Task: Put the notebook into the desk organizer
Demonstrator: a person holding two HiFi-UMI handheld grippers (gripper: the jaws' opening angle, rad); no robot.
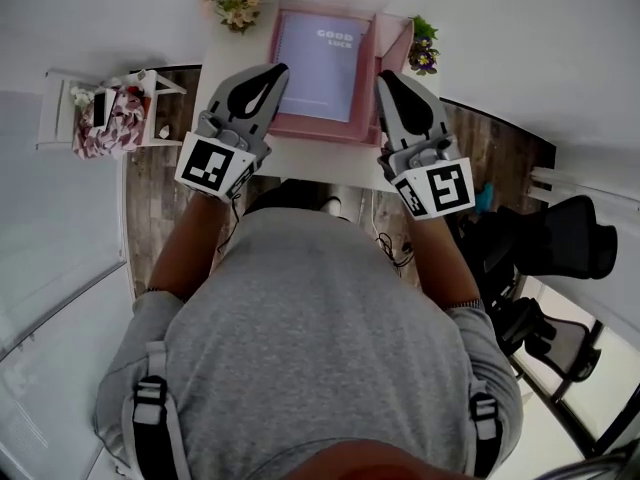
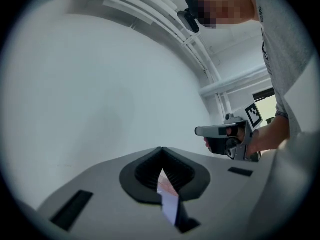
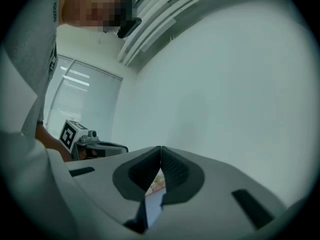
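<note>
A lavender notebook (image 1: 325, 58) with "GOOD LUCK" on its cover lies inside the pink desk organizer (image 1: 392, 40) on a small white table (image 1: 300, 154). Both grippers hover level over the table's near side, one on each flank of the organizer, and neither touches it. My left gripper (image 1: 281, 69) is shut, its tips meeting with nothing between them (image 2: 161, 149). My right gripper (image 1: 383, 74) is shut and empty too (image 3: 160, 148). Each gripper view faces a bare white wall and shows the other gripper off to the side. Only a sliver of pink and lavender shows below the jaws.
A flower pot (image 1: 235, 3) stands at the table's far left corner and a small plant (image 1: 423, 48) at its far right. A white stand with a floral bag (image 1: 105, 118) is to the left, and a black office chair (image 1: 560, 248) to the right on the wooden floor.
</note>
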